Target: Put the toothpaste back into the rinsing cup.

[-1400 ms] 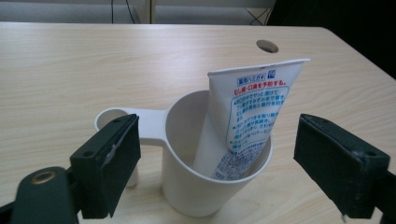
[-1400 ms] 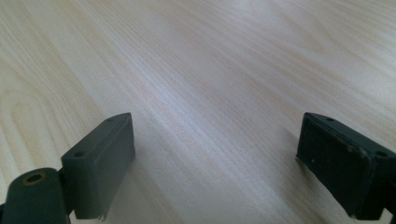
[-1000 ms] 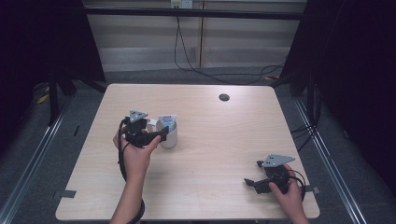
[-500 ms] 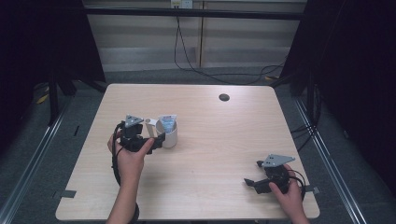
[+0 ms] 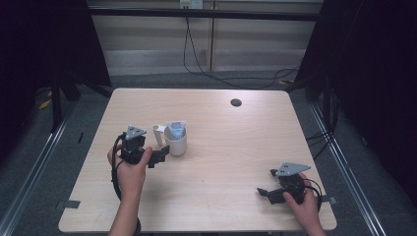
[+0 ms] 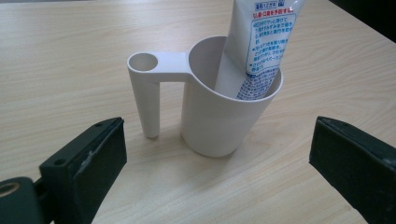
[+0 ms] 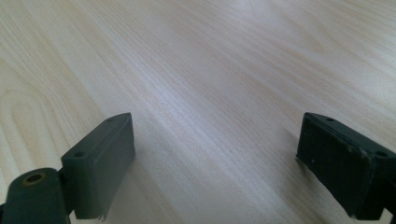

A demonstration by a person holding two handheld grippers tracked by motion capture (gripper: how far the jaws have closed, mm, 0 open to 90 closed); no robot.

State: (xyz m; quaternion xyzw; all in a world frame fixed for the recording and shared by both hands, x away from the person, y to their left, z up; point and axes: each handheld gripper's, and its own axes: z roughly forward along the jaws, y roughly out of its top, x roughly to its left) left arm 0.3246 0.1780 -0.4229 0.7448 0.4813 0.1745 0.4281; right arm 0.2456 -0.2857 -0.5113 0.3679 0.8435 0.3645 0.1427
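Observation:
A white cup (image 5: pixel 176 142) with a hollow side handle (image 6: pixel 147 93) stands upright left of the table's middle. A white toothpaste tube (image 5: pixel 176 129) with blue print leans inside it. My left gripper (image 5: pixel 161 153) lies just left of the cup, pointing at it. In the left gripper view the cup (image 6: pixel 224 116) and the tube (image 6: pixel 261 46) stand ahead of my left gripper (image 6: pixel 217 140). Its jaws have just been opening and stand wide apart with nothing between them. My right gripper (image 5: pixel 263 192) rests open near the front right corner, over bare wood (image 7: pixel 215 135).
A black round grommet (image 5: pixel 236 102) sits in the table's far side. The wooden table (image 5: pixel 246 147) is ringed by dark floor, with metal rails at both sides and cables hanging behind it.
My left hand has drawn back from the cup, to the left and toward the near edge. The cup and tube stay put. The right hand has not moved.

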